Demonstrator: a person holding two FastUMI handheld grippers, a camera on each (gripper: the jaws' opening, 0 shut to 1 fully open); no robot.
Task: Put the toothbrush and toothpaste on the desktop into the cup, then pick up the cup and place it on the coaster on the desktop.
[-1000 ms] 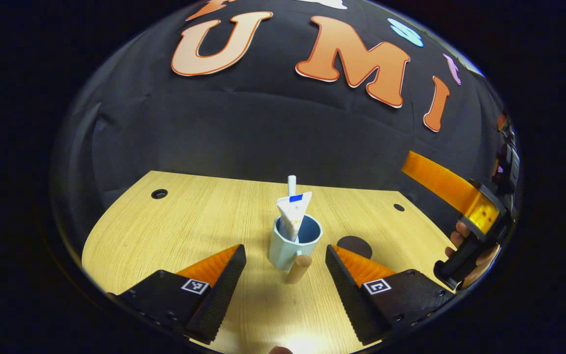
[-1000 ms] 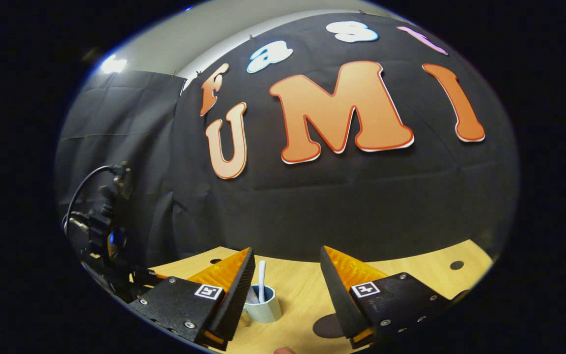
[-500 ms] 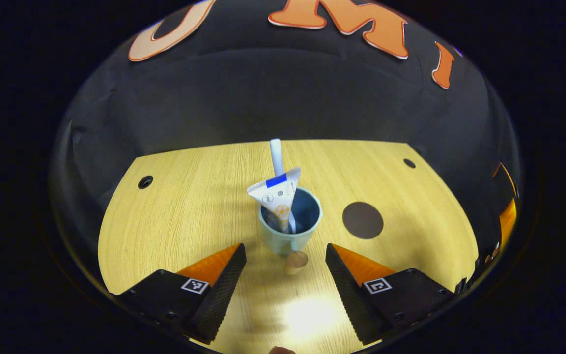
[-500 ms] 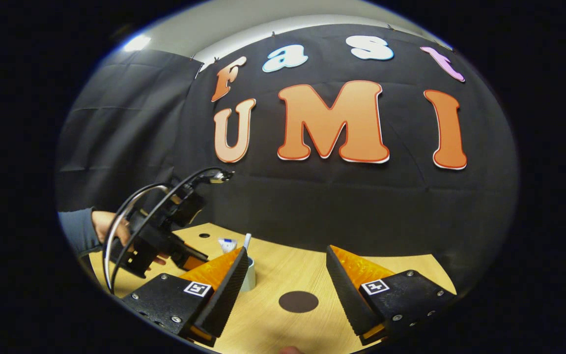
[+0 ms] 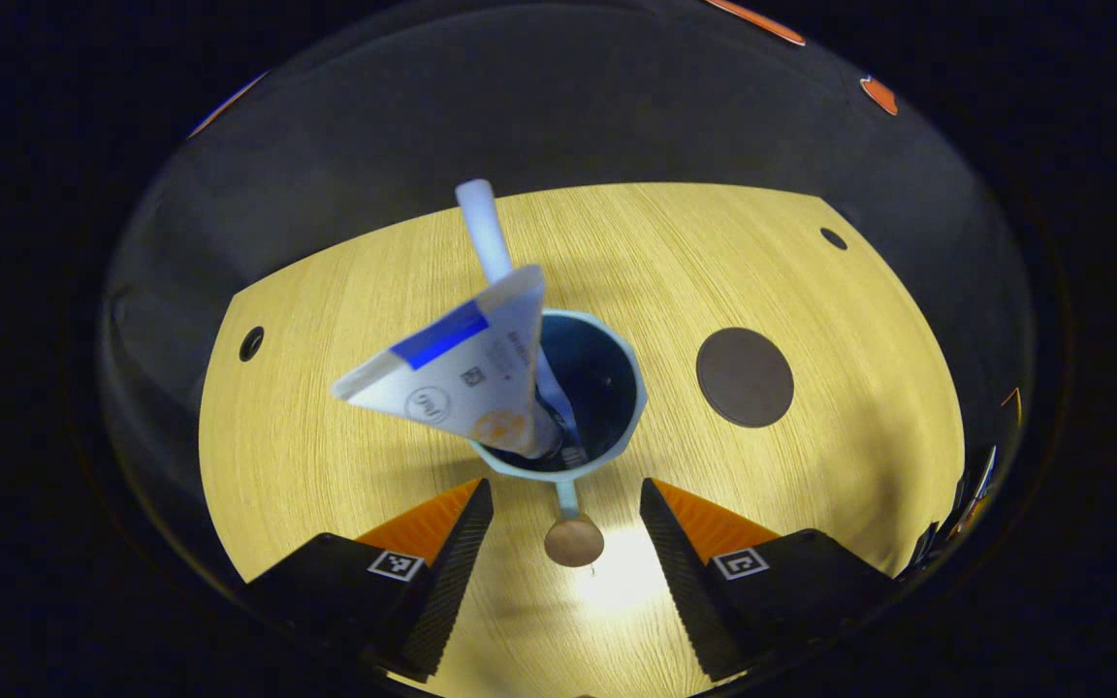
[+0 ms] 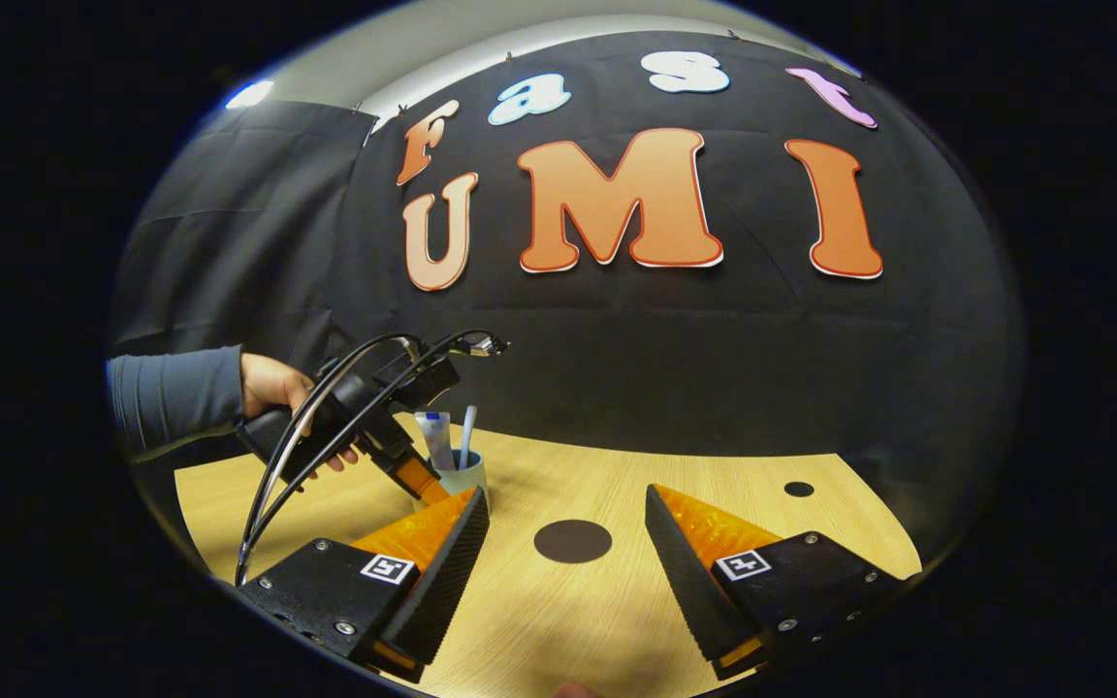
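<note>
One pale blue-green ceramic cup (image 5: 607, 383) with a dark blue inside stands on the light wood-grain desk (image 5: 326, 436). It holds two things: one white plastic toothbrush (image 5: 487, 233), its handle sticking up and leaning toward the far edge, and one white toothpaste tube with a blue band (image 5: 457, 373), its flat crimped end up and tilted to the left of the left gripper view. The cup has one handle, a thin stem ending in a round wooden knob (image 5: 574, 539) (seen end-on from this angle).

One dark brown round coaster (image 5: 745, 376) lies flat on the desk, near the cup and apart from it, with bare wood between them. Three small dark holes (image 5: 251, 343) mark the desk, one on the left and two toward the far right corner.

The left tool (image 5: 566, 504) is spread wide, its two fingers either side of the wooden knob and touching neither it nor the cup. In the right gripper view a hand (image 6: 279, 388) in a grey-blue sleeve (image 6: 175, 396) holds that tool tilted down just beside the cup, with black cables (image 6: 326, 427) looping off it.

The right tool (image 6: 566, 514) is also spread, holding nothing, above the desk with the coaster between its fingers farther off.
</note>
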